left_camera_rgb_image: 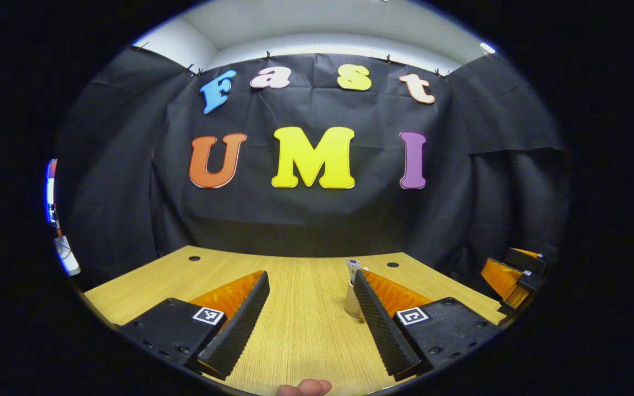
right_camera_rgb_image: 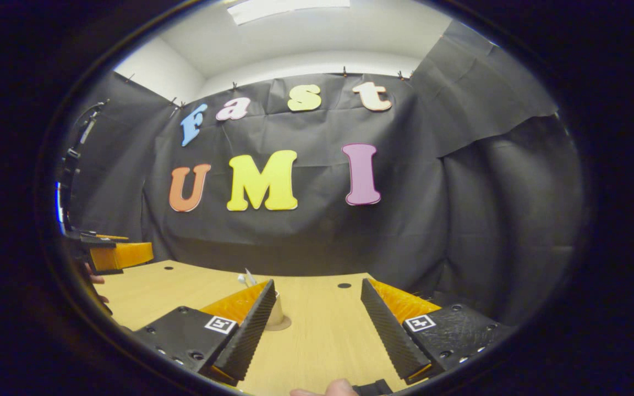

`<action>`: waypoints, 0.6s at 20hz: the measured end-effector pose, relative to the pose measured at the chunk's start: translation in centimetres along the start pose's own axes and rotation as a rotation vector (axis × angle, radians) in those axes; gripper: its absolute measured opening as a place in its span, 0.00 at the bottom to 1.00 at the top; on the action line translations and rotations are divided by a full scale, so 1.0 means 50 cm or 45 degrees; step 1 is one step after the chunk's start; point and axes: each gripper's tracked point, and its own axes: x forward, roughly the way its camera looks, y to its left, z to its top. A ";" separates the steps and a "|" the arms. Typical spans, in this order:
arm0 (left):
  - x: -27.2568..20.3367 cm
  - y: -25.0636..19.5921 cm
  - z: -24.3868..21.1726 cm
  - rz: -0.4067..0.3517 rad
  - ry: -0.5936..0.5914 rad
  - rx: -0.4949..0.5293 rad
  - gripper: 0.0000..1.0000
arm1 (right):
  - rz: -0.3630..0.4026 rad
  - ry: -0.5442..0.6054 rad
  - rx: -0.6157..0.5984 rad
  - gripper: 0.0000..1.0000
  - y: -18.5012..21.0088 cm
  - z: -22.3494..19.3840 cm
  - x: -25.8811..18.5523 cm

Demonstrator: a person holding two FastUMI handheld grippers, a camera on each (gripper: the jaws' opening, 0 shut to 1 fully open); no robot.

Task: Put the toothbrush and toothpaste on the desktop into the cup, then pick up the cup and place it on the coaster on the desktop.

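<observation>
A pale cup point(left_camera_rgb_image: 350, 303) stands on the wooden desktop point(left_camera_rgb_image: 306, 324), half hidden behind one of my left gripper's fingers. The toothpaste tube point(left_camera_rgb_image: 354, 268) sticks up out of it. In the right gripper view the cup point(right_camera_rgb_image: 278, 312) rests on a round beige coaster point(right_camera_rgb_image: 285, 325), and the toothbrush head point(right_camera_rgb_image: 241, 279) and the tube's end point(right_camera_rgb_image: 250, 276) rise above its rim. My left gripper point(left_camera_rgb_image: 310, 278) is open with nothing between its fingers, the cup just beyond its right fingertip. My right gripper point(right_camera_rgb_image: 317, 283) is open too, the cup beside its left finger.
The other gripper point(left_camera_rgb_image: 512, 280) hovers off the desk's right edge in the left gripper view; in the right gripper view the other gripper point(right_camera_rgb_image: 116, 256) is at the far left with a hand. The black cloth wall closes the desk's back. Small holes point(right_camera_rgb_image: 344, 285) dot the desktop.
</observation>
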 end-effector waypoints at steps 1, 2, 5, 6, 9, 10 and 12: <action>-0.007 0.002 0.000 0.013 -0.033 0.019 0.89 | 0.004 -0.003 -0.002 0.95 0.006 -0.002 0.000; -0.014 0.002 -0.002 0.024 -0.059 0.040 0.98 | -0.003 -0.015 -0.011 0.91 0.005 -0.001 0.004; -0.027 -0.010 -0.003 0.017 -0.075 0.038 0.98 | -0.004 -0.030 -0.047 0.95 0.010 0.009 0.009; -0.030 -0.011 -0.003 0.018 -0.073 0.044 0.98 | -0.009 -0.044 -0.051 0.91 0.004 0.017 0.008; -0.028 -0.027 -0.010 -0.008 -0.060 0.048 0.98 | -0.012 -0.060 -0.032 0.95 -0.001 0.030 0.007; -0.028 -0.037 -0.011 -0.025 -0.052 0.047 0.98 | -0.017 -0.057 -0.029 0.95 -0.006 0.027 0.007; -0.028 -0.036 -0.009 -0.024 -0.051 0.065 0.98 | -0.020 -0.048 -0.025 0.95 -0.010 0.025 0.008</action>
